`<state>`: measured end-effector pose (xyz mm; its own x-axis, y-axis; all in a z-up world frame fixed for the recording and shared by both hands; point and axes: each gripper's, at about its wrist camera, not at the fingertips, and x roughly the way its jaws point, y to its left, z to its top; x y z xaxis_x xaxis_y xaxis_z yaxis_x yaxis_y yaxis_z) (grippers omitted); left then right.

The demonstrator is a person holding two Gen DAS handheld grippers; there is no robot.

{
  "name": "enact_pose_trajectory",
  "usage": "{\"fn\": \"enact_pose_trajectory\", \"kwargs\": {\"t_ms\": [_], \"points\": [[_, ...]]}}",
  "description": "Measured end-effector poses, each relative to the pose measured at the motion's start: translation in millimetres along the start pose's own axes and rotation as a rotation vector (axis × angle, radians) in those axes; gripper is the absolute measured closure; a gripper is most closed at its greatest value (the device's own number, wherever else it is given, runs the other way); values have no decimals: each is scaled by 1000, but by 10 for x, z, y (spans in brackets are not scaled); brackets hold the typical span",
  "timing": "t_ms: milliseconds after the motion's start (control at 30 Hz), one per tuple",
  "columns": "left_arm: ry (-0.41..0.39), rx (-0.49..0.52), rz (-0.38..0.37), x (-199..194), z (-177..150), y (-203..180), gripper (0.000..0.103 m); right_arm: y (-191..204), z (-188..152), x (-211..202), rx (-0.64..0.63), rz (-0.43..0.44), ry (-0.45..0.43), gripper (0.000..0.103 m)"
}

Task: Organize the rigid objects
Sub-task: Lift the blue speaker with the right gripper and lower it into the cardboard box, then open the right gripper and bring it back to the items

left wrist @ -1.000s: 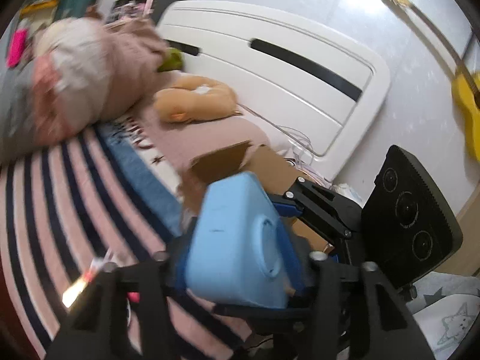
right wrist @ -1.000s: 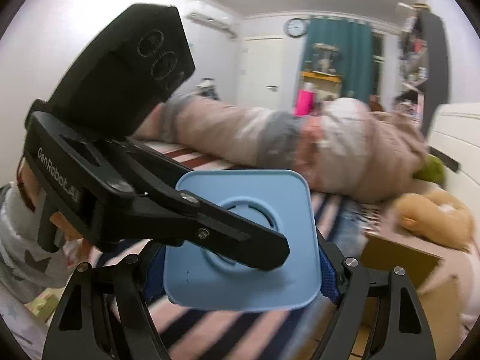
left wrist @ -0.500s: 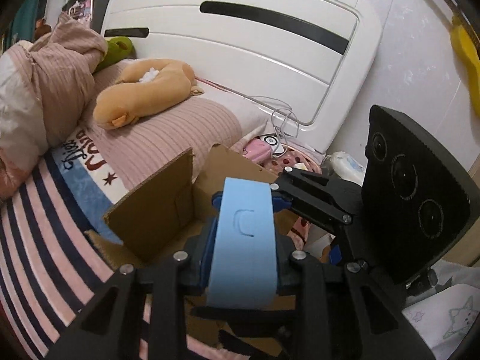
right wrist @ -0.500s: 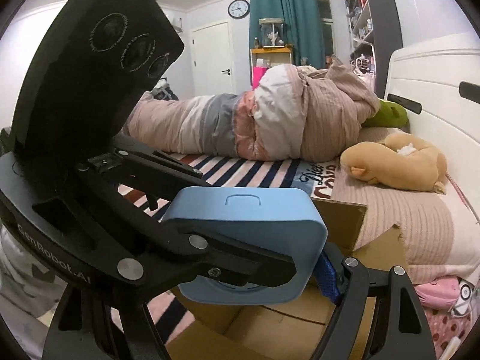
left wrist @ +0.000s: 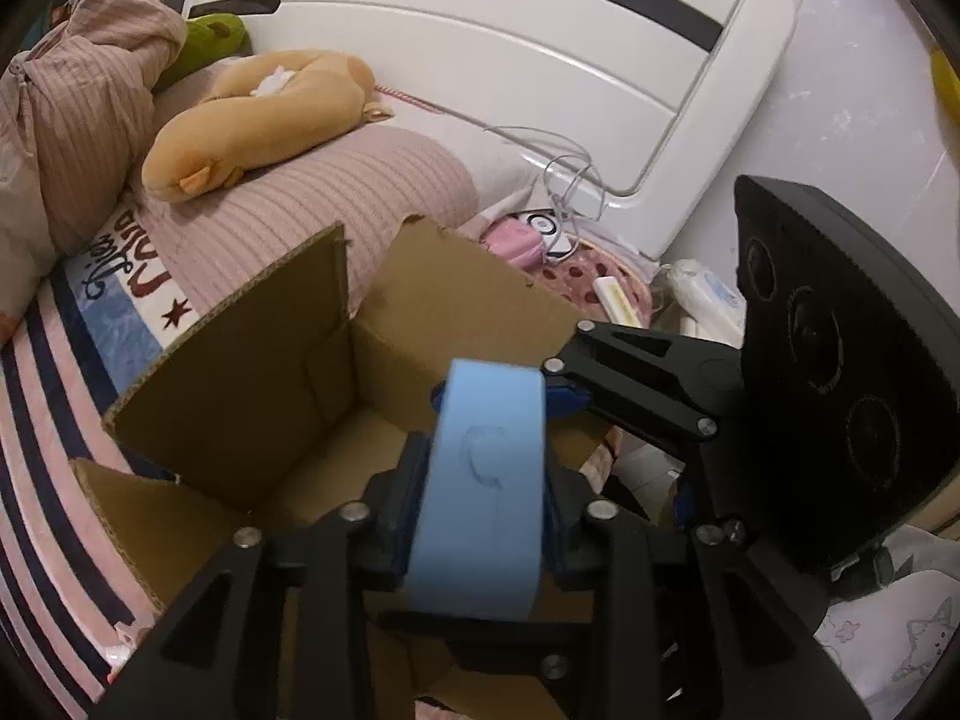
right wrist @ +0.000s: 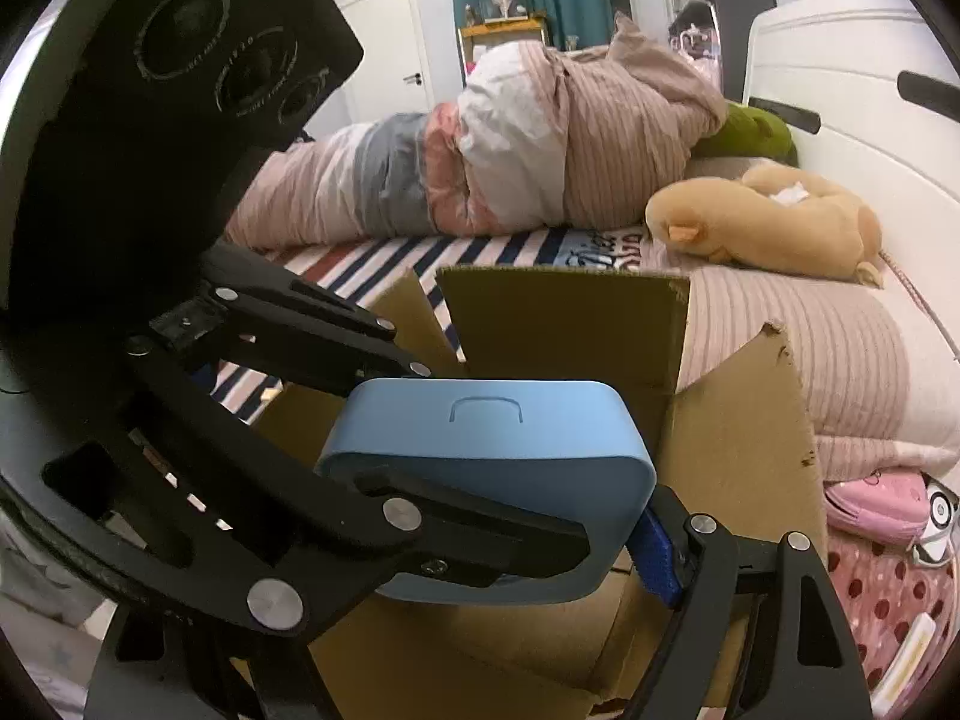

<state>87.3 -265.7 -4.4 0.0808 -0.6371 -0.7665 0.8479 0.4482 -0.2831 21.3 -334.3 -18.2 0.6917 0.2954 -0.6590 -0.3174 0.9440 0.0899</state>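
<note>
Both grippers clamp one light blue rounded box (left wrist: 480,480), which also shows in the right wrist view (right wrist: 492,480). My left gripper (left wrist: 480,504) is shut on its two narrow sides. My right gripper (right wrist: 480,534) grips it across, with its blue pad on the box's right end. The box hangs over the open top of a brown cardboard carton (left wrist: 252,384), whose raised flaps show in the right wrist view (right wrist: 570,324). The carton's inside looks bare where visible.
The carton stands on a striped bed cover (left wrist: 36,396) beside a pink pillow (left wrist: 288,204) and an orange plush toy (left wrist: 252,120). A white headboard (left wrist: 480,60) stands behind. Pink items, cables and small bottles (left wrist: 708,294) lie at the right.
Both grippers carried the blue box closer to the carton and lower, so it now hangs over the carton's opening. The grip on the box has not changed.
</note>
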Motion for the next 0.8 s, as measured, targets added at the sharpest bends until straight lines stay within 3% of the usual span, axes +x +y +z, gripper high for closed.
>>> {"fn": "enact_pose_trajectory", "kwargs": {"t_ms": [67,200,300,467,600,800], "points": [[-7,-4,17,-26,-10,15,52,25,-15,-10,-9,-13,2,24],[-43,-20,25,-170,-38,44,42,65,4,-42,-20,-21,-9,16],[-71,-31,33,-300,-71,73,41,111,30,-81,-28,-32,-28,8],[-174,-71,75,-694,-210,157,38,303,90,-168,-76,-66,-59,8],[-277,-145,195,-1126,-463,327,34,569,212,-254,-113,-130,-112,8],[-421,-293,427,-1843,-1168,698,24,1143,513,-283,-156,-60,-140,8]]}}
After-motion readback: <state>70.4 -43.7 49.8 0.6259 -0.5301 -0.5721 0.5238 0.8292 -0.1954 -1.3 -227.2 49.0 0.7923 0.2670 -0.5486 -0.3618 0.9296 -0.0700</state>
